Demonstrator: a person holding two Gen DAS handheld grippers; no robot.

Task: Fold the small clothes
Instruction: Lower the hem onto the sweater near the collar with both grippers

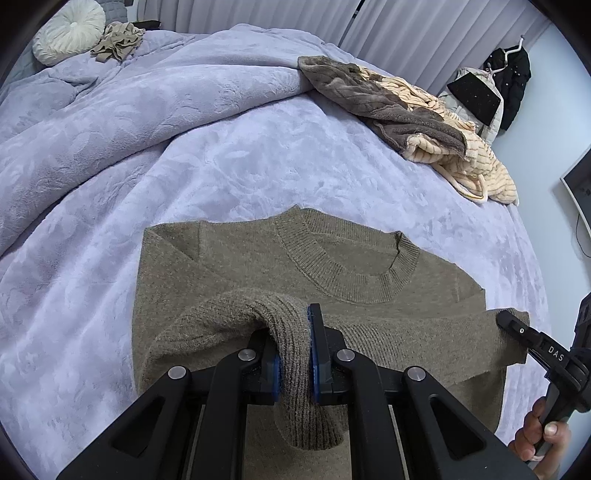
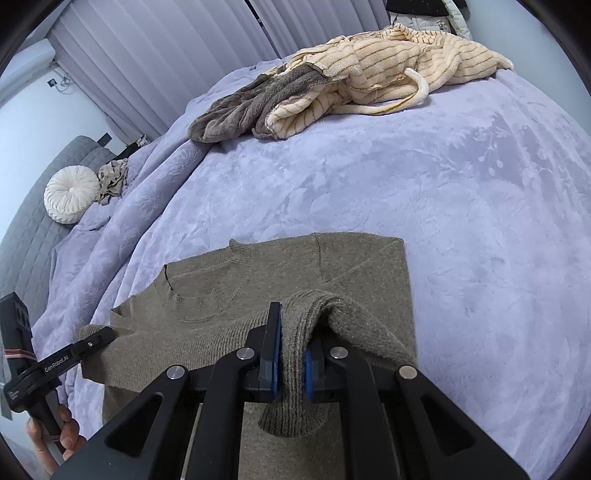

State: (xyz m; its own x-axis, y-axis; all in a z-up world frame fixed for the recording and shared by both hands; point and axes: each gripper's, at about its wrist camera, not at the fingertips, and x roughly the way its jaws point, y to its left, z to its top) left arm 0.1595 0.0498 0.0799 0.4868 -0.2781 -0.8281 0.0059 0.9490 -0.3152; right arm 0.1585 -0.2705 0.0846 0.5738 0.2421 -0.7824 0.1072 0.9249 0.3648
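1. Nearest my left camera, my left fingers [image 1: 295,354] are clamped on the ribbed cuff [image 1: 295,369] of one sleeve of the olive-brown sweater [image 1: 258,258]; the cuff hangs down between the blue pads, and the sleeve loops up and over to the left of them.
2. My right fingers [image 2: 293,354] are likewise closed tight on the other ribbed cuff [image 2: 293,369]; that sleeve arches away to the right.
3. The sweater lies flat on the lavender bed cover [image 1: 258,158], collar [image 1: 351,266] away from me, its body spread beneath and ahead of both pairs of fingers; both sleeves are drawn in over the chest.
4. Well beyond it a heap of grey and cream striped fleece garments [image 2: 332,81] lies on the bed; a round white cushion [image 1: 68,31] and a crumpled beige cloth [image 1: 118,40] sit near the headboard; no containers show.
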